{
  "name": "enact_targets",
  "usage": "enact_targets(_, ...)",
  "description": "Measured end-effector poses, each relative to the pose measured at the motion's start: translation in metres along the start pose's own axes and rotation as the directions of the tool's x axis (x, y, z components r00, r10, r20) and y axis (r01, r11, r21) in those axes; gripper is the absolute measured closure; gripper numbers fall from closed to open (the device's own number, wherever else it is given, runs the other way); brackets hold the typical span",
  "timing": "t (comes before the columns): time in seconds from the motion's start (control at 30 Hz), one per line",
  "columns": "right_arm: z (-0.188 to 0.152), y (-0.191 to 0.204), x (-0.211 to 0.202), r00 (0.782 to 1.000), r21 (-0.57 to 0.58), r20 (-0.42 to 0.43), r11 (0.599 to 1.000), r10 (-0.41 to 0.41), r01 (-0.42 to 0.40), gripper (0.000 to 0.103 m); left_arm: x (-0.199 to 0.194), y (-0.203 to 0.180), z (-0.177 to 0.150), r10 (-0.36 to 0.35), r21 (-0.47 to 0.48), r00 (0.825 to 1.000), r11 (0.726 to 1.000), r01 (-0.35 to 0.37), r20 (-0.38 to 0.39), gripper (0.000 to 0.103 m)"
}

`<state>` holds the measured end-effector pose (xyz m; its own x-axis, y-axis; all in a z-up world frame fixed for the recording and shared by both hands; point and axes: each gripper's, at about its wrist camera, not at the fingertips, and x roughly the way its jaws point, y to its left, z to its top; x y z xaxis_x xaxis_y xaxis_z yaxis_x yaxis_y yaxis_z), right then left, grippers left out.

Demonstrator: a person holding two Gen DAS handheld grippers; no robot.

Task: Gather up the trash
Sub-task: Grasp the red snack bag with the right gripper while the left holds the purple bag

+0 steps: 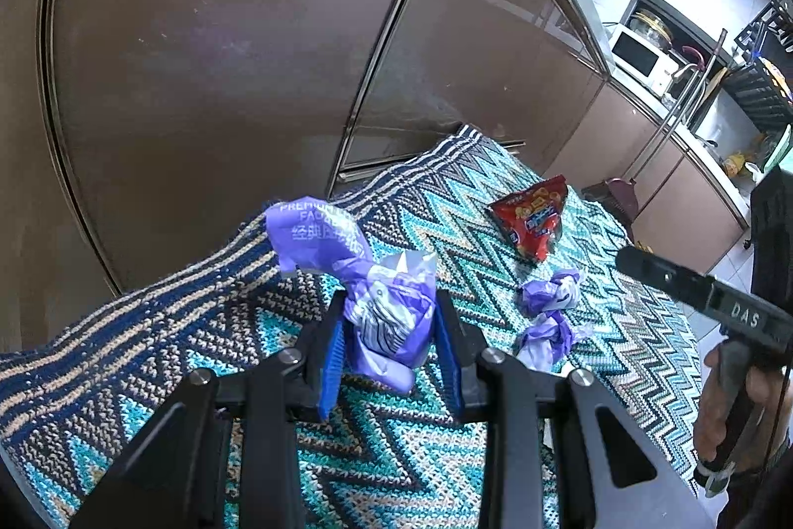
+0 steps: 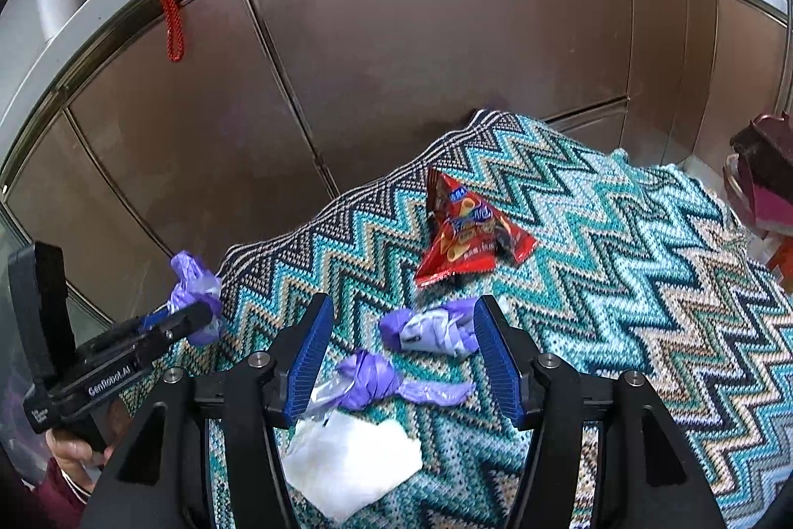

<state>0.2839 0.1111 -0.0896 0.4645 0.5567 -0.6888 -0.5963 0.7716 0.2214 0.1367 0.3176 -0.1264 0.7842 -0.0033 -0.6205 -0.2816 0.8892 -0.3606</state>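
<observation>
Trash for the next pick lies straight ahead of the right tool (image 2: 404, 355): a twisted purple wrapper (image 2: 428, 330) just beyond its tips, its long axis running crosswise between the spread jaws, one end beside the right pad. A second purple twist (image 2: 381, 380) sits nearer, inside the span of the jaws, with a flat white tissue (image 2: 347, 464) below it towards the tool's body. Nothing is pinched there yet. The right tool is by far the nearer to both, so a short reach forward and down should bracket the farther twist across its narrow width.

The left tool (image 1: 389, 330), off to the left of the right one, is pinching a crumpled purple plastic pack (image 1: 381, 316), thin, glossy film bunched between its blue ribbed pads.

Beyond the twists lies a red foil snack bag (image 2: 466, 236), creased and triangular. Everything rests on a zigzag knitted cloth (image 2: 619, 281), soft and nubbly, likely to give under the tips.
</observation>
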Motion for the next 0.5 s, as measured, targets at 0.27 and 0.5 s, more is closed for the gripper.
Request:
enact_targets(0.27, 0.028, -0.005, 0.028, 0.998, -0.034, 0.014, 0.997, -0.065, 0.065, 0.043, 0.009, 0.002, -0.002, -0.015, -0.014, 1.0, 1.0, 0.015, -0.007, 0.072)
enact_targets(0.5, 0.049, -0.009, 0.062, 0.993, -0.052, 0.015, 0.991, -0.121, 0.122, 0.043, 0.007, 0.0, 0.0, -0.029, -0.01, 1.0, 1.0, 0.029, 0.002, 0.072)
